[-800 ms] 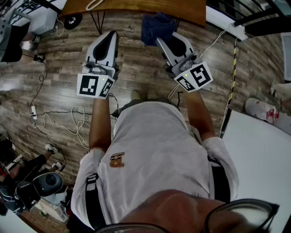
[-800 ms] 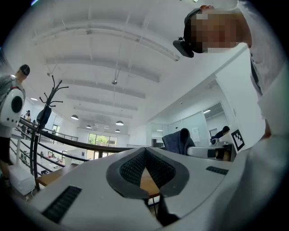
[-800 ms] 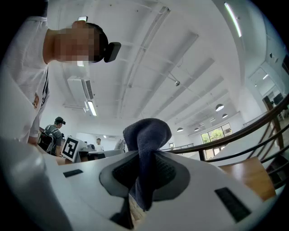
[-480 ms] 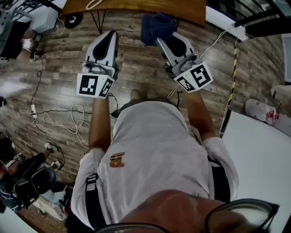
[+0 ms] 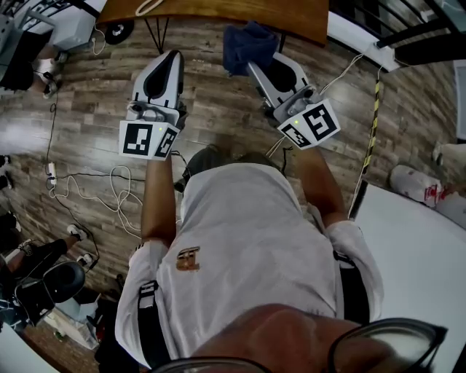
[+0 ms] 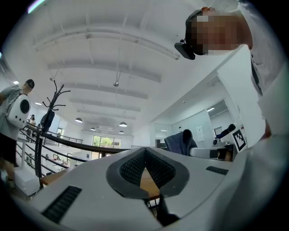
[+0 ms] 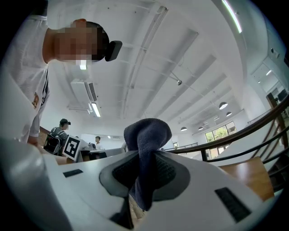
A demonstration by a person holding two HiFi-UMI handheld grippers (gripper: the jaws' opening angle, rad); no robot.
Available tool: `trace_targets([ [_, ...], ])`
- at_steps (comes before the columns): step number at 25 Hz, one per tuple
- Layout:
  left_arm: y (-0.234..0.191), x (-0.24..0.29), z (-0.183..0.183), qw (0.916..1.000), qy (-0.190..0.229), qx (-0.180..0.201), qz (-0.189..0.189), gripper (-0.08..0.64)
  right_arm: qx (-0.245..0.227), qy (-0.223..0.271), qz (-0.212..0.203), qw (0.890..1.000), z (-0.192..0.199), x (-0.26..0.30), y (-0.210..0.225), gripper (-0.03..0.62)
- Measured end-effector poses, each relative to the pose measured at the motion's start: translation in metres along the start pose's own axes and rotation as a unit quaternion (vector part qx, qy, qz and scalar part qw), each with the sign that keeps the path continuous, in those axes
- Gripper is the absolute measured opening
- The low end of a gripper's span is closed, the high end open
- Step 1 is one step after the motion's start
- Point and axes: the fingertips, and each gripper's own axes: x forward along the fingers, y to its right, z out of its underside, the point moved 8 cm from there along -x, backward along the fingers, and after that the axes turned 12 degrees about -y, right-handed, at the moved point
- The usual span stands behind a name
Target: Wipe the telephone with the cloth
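Note:
My right gripper [image 5: 253, 65] is shut on a dark blue cloth [image 5: 245, 42], which bunches up past its tips just below a wooden table edge [image 5: 218, 16]. In the right gripper view the cloth [image 7: 147, 133] stands up out of the closed jaws and hangs down between the pads. My left gripper [image 5: 172, 57] sits level with it on the left, shut with nothing between its ribbed pads [image 6: 133, 166]. From the left gripper view the cloth [image 6: 181, 141] shows off to the right. Both grippers tilt upward toward the ceiling. No telephone shows in any view.
Wood-plank floor lies below the grippers, with white cables [image 5: 109, 191] trailing at the left. A white surface [image 5: 419, 251] fills the lower right. Yellow-black tape [image 5: 375, 109] runs along the floor. A black railing [image 6: 67, 143] and coat stand [image 6: 53, 97] appear at the left.
The left gripper has drifted slightly left. The right gripper keeps the cloth in nearly the same place. People at the left edge of the head view have shifted.

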Motion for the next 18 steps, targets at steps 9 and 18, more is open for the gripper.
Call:
trace_targets([
  [9,0.001,0.033,0.004,0.9999,0.0,0.007,-0.016,0.018,0.004,-0.001,-0.01,1.0,0.005,0.006,0.04,0.078],
  [18,-0.113,0.095,0.01,1.0,-0.004,0.002,-0.006,0.018,0.008,-0.008,0.005,1.0,0.009,0.117,0.091,0.078],
])
